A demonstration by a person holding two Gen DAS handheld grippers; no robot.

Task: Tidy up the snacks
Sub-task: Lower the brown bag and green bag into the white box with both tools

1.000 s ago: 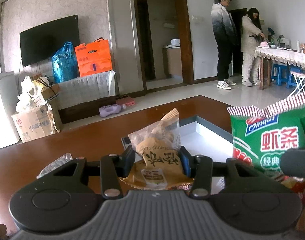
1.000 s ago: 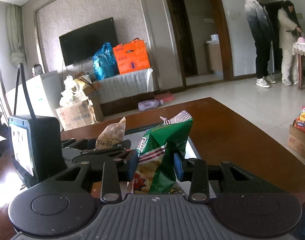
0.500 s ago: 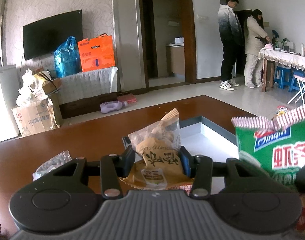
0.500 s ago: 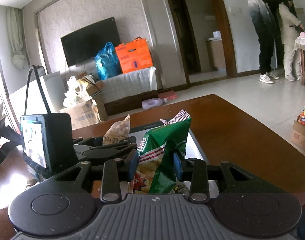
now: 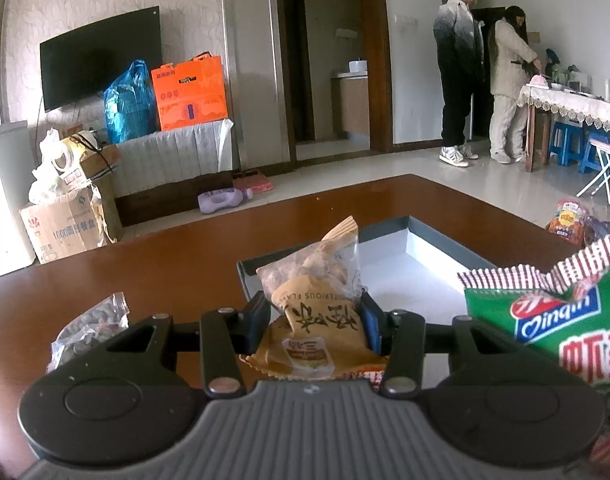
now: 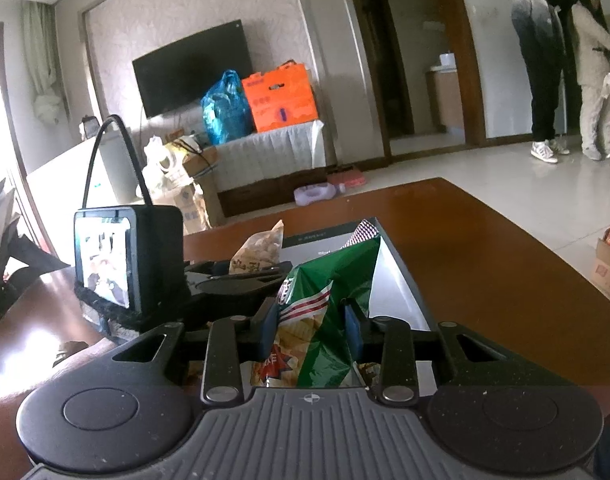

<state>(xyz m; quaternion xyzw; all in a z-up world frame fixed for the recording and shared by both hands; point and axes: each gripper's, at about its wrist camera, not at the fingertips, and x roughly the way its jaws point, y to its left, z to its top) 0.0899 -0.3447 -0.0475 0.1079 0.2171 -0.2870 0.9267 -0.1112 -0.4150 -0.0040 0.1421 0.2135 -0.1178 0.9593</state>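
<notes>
Clamped in our left claw at the lower centre of the frame is the tan nut packet, while our right claw pinches the green shrimp-chip bag, both raised over the white-lined box on the tabletop. We judge both bags light, soft, crinkly and slippery, with crushable contents, so we hold near the crimped seams.

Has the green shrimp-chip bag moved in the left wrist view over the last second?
Yes. The green shrimp-chip bag has slid right and down, away from the white-lined box; the right gripper stays shut on it.
</notes>
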